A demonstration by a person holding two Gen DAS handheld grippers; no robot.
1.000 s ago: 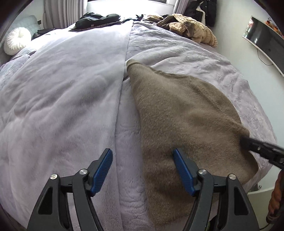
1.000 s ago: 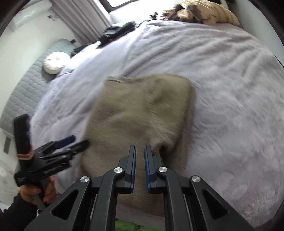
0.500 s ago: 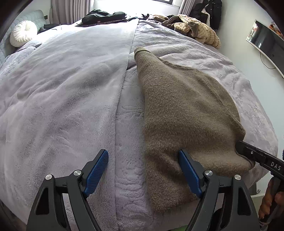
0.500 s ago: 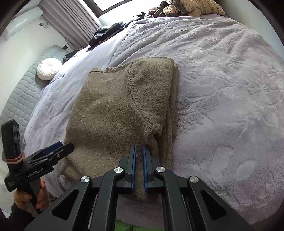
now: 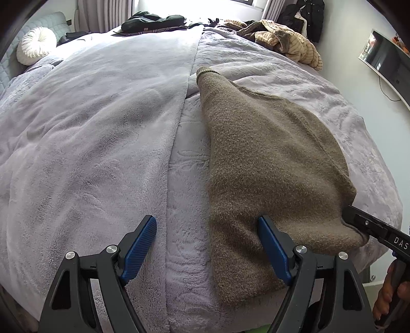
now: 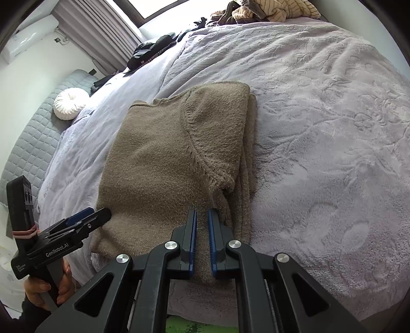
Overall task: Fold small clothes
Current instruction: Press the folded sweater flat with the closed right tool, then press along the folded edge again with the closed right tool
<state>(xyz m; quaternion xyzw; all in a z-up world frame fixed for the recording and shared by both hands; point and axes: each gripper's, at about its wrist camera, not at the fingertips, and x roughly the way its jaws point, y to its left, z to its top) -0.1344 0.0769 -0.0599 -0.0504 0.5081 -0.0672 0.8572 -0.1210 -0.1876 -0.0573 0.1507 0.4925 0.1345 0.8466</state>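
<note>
A brown knitted sweater (image 5: pixel 269 158) lies folded on the lilac bed cover, near the bed's front edge; in the right wrist view (image 6: pixel 166 158) its folded-over part and stacked edges show on its right side. My left gripper (image 5: pixel 207 246) is open wide, its right finger over the sweater's near left corner, its left finger over bare cover. My right gripper (image 6: pixel 202 230) has its jaws nearly together on the sweater's near edge; a fold of knit sits between the pads. It also shows in the left wrist view (image 5: pixel 358 222) at the sweater's near right corner.
The lilac bed cover (image 5: pixel 89 141) spreads across the bed. Dark clothes (image 5: pixel 153 21) and a striped beige pile (image 5: pixel 287 41) lie at the far end. A round white cushion (image 5: pixel 36 47) rests far left. A wall screen (image 5: pixel 387 66) hangs at right.
Both grippers have drawn back toward the bed's front edge. The sweater has settled flat and the view has steadied. The right gripper stays pinched on the near edge.
</note>
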